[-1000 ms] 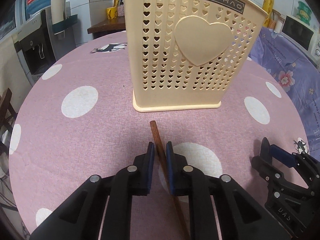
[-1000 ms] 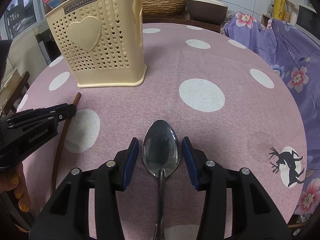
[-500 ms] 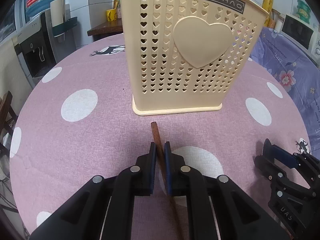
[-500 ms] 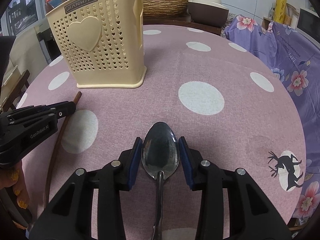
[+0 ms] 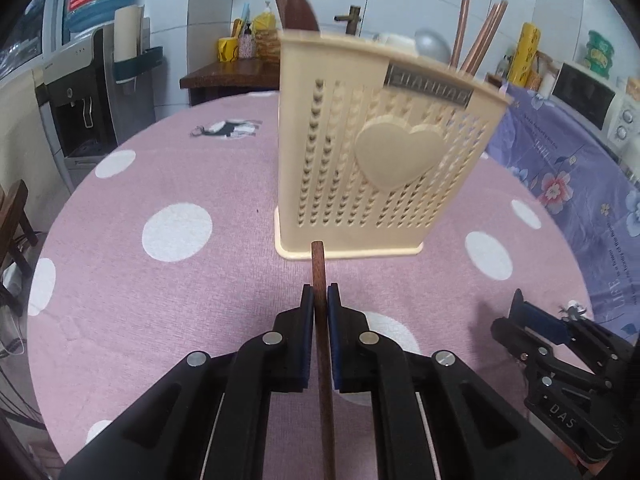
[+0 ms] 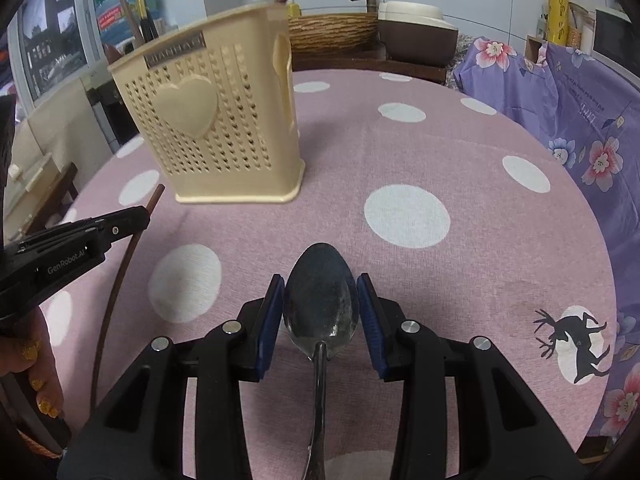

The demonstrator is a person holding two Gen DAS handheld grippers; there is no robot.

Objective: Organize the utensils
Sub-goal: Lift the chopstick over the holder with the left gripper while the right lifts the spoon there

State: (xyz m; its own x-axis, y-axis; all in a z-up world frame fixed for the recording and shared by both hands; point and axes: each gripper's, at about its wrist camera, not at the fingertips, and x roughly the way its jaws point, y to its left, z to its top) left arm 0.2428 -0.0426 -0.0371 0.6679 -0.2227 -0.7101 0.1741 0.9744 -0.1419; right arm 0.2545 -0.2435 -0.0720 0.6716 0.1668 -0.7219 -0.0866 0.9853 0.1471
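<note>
- The left gripper (image 5: 319, 304) is clamped tight on a brown chopstick (image 5: 320, 276), held near one end so the tip sticks out ahead, probably ready to be tipped upright.
- The right gripper (image 6: 320, 312) has its blue pads (image 6: 270, 320) pressed against the bowl of a metal spoon (image 6: 320, 308), the handle trailing back under the tool.
- Beyond both stands the cream utensil holder (image 5: 380, 160) on the pink spotted tablecloth (image 6: 440, 160), a little way off, surely where both pieces are headed.
- Several chopsticks (image 5: 476, 44) already poke out of its top, so this one likely joins them there.
</note>
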